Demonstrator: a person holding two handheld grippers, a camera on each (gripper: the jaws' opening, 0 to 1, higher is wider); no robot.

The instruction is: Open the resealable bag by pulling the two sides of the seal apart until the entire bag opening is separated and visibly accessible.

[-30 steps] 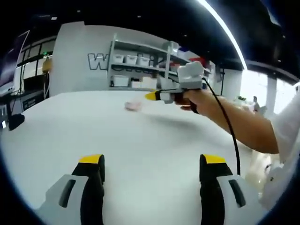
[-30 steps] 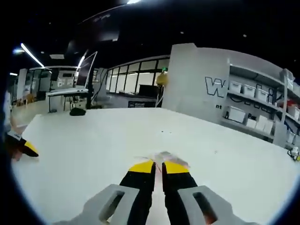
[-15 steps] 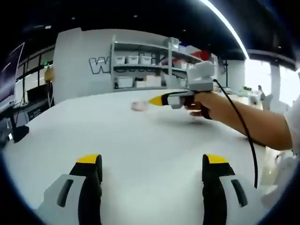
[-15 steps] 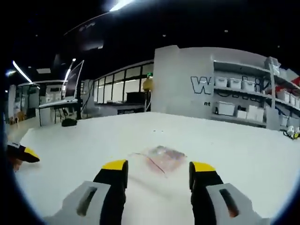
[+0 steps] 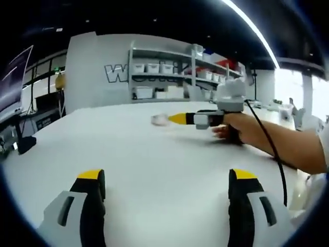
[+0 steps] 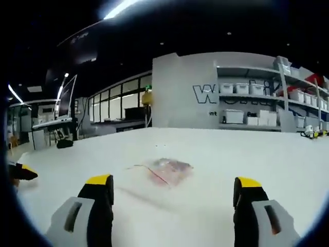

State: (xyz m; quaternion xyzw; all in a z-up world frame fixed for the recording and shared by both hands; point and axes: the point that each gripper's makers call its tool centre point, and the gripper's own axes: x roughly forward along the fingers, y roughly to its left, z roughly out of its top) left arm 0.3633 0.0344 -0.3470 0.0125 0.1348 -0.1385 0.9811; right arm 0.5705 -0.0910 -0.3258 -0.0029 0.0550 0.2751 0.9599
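Yellow-tipped jaws of the left gripper point(image 5: 167, 181) are spread wide, nothing held. The small clear plastic resealable bag point(image 6: 167, 170) lies flat on the white table point(image 6: 267, 159), ahead of the right gripper point(image 6: 175, 186), likewise wide and empty. A flat, limp seal risks being pinched through both layers.

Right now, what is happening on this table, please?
A person holds a set of tongs in each hand over a white table. A small clear bag lies flat on it, touched by neither tongs. The right tongs are open, with the bag ahead between their jaws; in the left gripper view the same tongs reach in toward the bag. The left tongs are open too and sit further back. Whether the seal is already parted cannot be told from here.
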